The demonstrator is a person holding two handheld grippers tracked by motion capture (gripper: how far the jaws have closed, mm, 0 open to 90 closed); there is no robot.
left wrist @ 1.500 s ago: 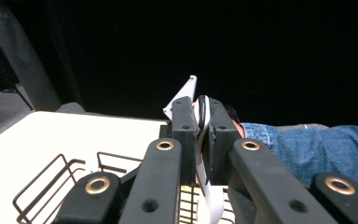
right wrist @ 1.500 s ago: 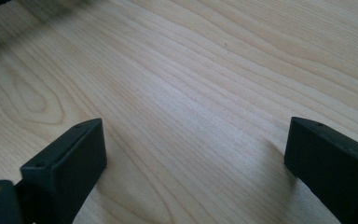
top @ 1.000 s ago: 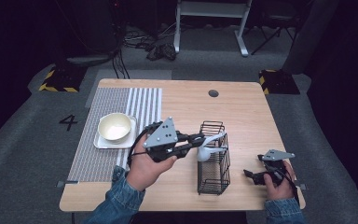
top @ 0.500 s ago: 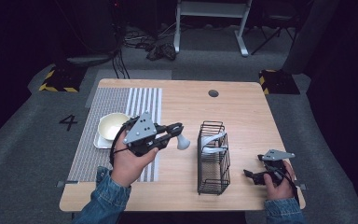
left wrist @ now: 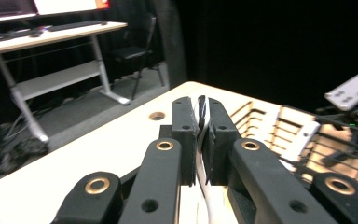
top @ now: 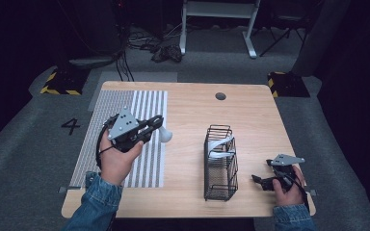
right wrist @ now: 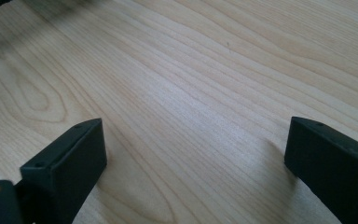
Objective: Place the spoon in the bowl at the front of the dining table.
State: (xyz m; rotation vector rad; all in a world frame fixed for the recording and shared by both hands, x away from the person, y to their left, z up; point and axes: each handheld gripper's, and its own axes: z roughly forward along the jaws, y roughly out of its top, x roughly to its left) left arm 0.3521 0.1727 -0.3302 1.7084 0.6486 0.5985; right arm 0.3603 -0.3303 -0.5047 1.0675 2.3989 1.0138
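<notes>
Bare wood is lying open across the table [top: 192, 110] between the striped mat [top: 144, 139] and the wire rack [top: 220, 163], which is standing upright, blocking the right gripper [top: 256, 179] from the middle.

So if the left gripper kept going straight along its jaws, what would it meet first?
Probably the black wire rack. The left gripper, shut on a white spoon, points across the table toward it, with bare wood between; depth and height are uncertain, so it might pass above.

A wooden table [top: 188, 110] bears a striped mat [top: 147, 103] and wire rack [top: 220, 166].
</notes>
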